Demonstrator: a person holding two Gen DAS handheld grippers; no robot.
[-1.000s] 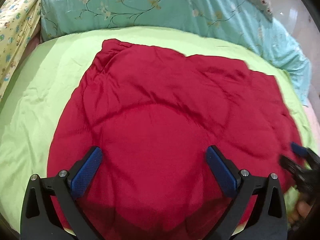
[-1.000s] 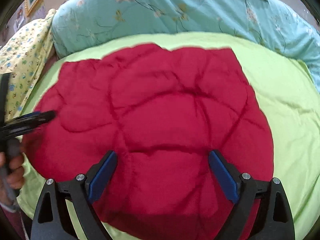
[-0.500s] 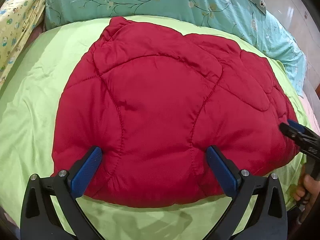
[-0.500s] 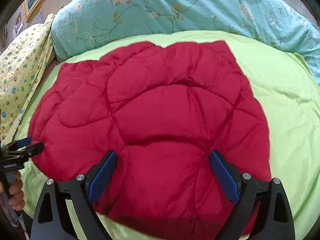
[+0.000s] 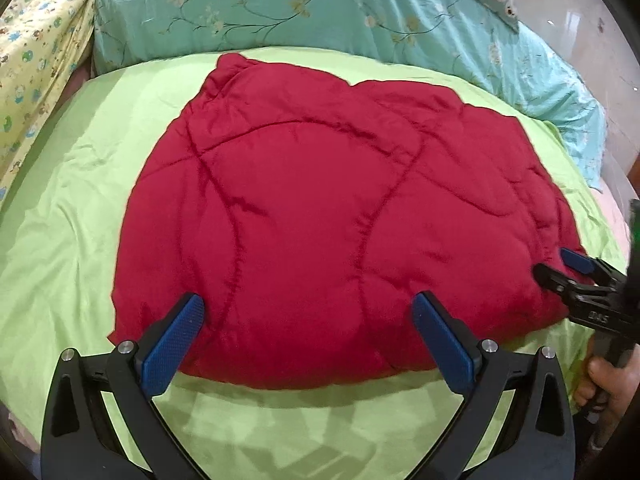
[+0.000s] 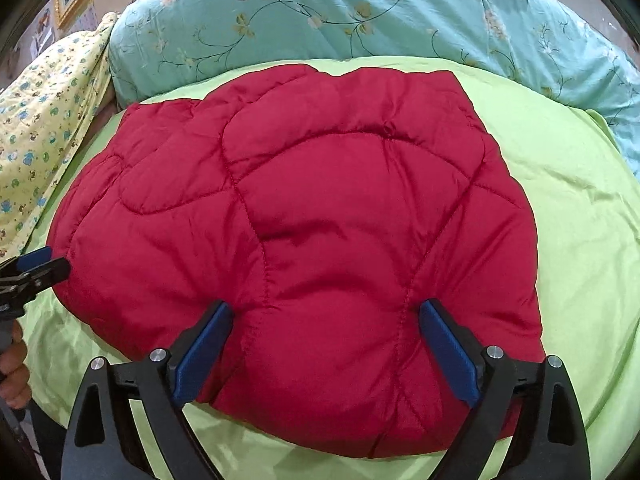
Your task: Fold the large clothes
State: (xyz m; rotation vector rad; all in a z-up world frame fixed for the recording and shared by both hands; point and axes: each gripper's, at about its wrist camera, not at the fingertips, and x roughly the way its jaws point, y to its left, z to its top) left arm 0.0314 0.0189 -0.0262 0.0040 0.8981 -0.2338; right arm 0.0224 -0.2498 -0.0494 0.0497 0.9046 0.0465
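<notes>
**While both grippers gape, a red quilted jacket lies folded on the green sheet**

Item: red quilted jacket [image 5: 328, 216], a puffy bundle flat on the green sheet [image 5: 80, 208].
Left gripper [image 5: 308, 336]: jaws wide, holding nothing, at the jacket's near edge.
Right gripper [image 6: 324, 344]: likewise wide and unladen, over the near edge.
Behind: teal floral duvet [image 6: 360, 20]; yellow printed cloth [image 5: 32, 60] at left.

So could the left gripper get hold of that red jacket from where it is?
Probably yes: the left gripper is open over the near edge of the red jacket, with nothing between them.
</notes>
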